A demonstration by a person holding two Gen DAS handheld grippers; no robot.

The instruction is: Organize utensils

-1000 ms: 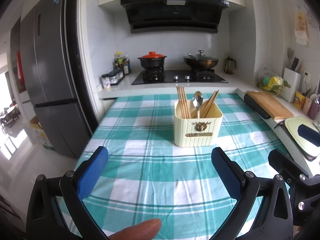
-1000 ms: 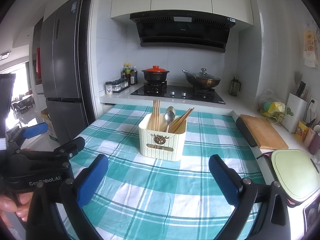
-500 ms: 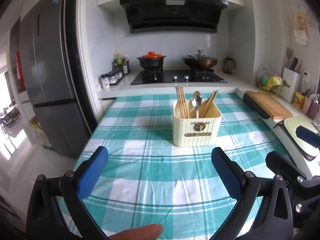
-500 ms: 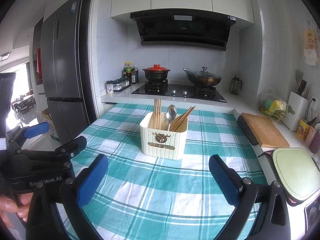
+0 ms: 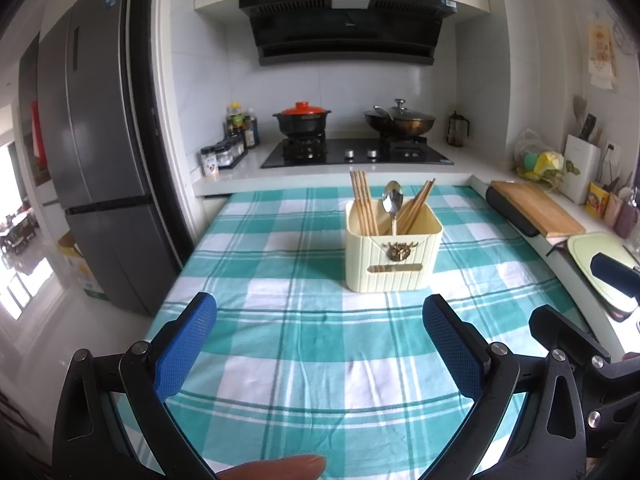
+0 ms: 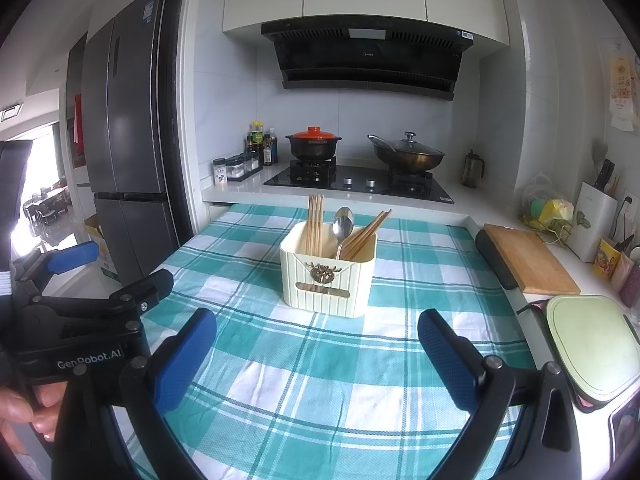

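Observation:
A cream utensil holder (image 5: pixel 394 254) stands on the teal checked tablecloth (image 5: pixel 304 336); it also shows in the right wrist view (image 6: pixel 328 280). It holds two bundles of wooden chopsticks (image 5: pixel 362 208) and a metal spoon (image 5: pixel 393 204). My left gripper (image 5: pixel 320 344) is open and empty, well short of the holder. My right gripper (image 6: pixel 318 354) is open and empty, also short of the holder. The left gripper's body shows at the left of the right wrist view (image 6: pixel 72 320).
A stove with a red-lidded pot (image 5: pixel 302 118) and a wok (image 5: pixel 398 122) lies behind the table. A wooden cutting board (image 5: pixel 536 214) and a pale green board (image 6: pixel 592 344) lie on the right counter. A grey fridge (image 5: pixel 96 160) stands on the left.
Both grippers have drawn back slightly and risen a little; the holder looks marginally farther away. Both stay open and empty.

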